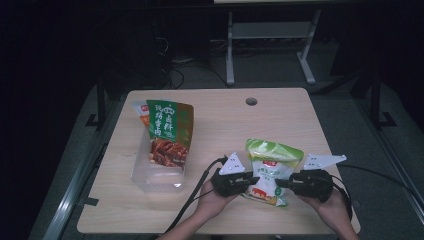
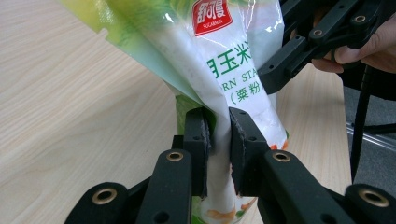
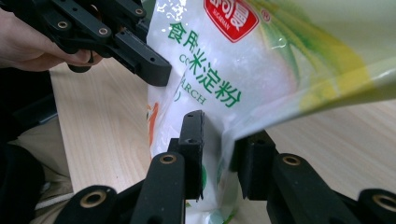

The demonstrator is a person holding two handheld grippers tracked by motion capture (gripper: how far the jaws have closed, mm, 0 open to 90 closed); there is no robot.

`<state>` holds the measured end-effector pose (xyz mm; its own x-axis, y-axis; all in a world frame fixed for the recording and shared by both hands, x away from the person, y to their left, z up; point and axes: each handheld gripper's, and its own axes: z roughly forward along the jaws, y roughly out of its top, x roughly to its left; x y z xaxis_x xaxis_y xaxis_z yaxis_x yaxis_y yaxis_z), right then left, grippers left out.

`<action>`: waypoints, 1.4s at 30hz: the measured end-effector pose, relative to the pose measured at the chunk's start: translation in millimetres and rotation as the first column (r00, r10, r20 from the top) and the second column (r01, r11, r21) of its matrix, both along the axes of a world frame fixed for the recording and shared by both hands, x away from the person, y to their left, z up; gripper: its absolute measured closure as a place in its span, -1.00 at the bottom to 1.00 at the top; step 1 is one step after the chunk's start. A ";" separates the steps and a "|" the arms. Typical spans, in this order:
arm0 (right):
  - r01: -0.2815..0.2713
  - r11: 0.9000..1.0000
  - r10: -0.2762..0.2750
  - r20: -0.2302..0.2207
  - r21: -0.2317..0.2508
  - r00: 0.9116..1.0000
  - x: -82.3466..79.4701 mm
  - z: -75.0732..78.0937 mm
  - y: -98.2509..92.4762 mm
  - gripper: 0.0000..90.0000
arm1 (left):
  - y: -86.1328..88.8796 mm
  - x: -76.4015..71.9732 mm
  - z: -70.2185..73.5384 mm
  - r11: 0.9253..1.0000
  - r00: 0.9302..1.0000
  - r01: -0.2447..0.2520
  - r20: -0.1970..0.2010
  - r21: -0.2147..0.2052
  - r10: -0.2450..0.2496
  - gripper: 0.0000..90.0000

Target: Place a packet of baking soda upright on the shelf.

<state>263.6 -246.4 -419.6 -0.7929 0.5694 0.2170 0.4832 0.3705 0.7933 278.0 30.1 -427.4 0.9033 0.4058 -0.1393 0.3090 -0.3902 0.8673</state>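
Note:
A white and green bag of corn starch (image 1: 270, 167) stands tilted on the wooden table (image 1: 225, 120) between my two grippers. My left gripper (image 1: 252, 178) is at its left side. In the left gripper view the left gripper (image 2: 218, 126) has its pads pinched on a fold of the bag (image 2: 224, 60). My right gripper (image 1: 280, 182) is at the bag's right side. In the right gripper view the right gripper (image 3: 219, 135) stands a little apart around the bag's (image 3: 224, 60) lower edge, without squeezing it. Each view shows the other gripper across the bag, the right (image 2: 280, 70) and the left (image 3: 149, 65).
A clear plastic box (image 1: 157, 175) sits at the table's left with a green and red snack packet (image 1: 167, 132) standing in it and another packet (image 1: 140, 112) behind. A cable hole (image 1: 251, 101) lies near the far edge. Cables trail off the near edge.

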 end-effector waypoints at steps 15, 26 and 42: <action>-0.046 0.999 0.047 -0.053 0.014 0.997 9.0 3.4 15.7 0.71 | 8.3 -0.5 1.0 1.000 1.000 -0.008 -0.009 0.002 0.008 0.73; -0.012 0.999 0.013 0.009 -0.048 1.000 1.4 17.4 25.4 0.96 | 31.2 -7.8 8.4 0.999 1.000 -0.027 0.010 0.031 0.027 0.42; -0.019 0.997 0.023 0.071 -0.070 0.997 19.6 56.2 53.0 0.96 | 70.3 -47.0 6.5 0.994 0.998 -0.028 0.056 0.102 0.023 0.03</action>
<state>283.1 -193.4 -363.4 -0.8169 0.5641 0.1203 0.4178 0.4349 0.7977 231.0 100.4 -420.9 0.8976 0.4383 -0.0466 0.2732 -0.4704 0.8391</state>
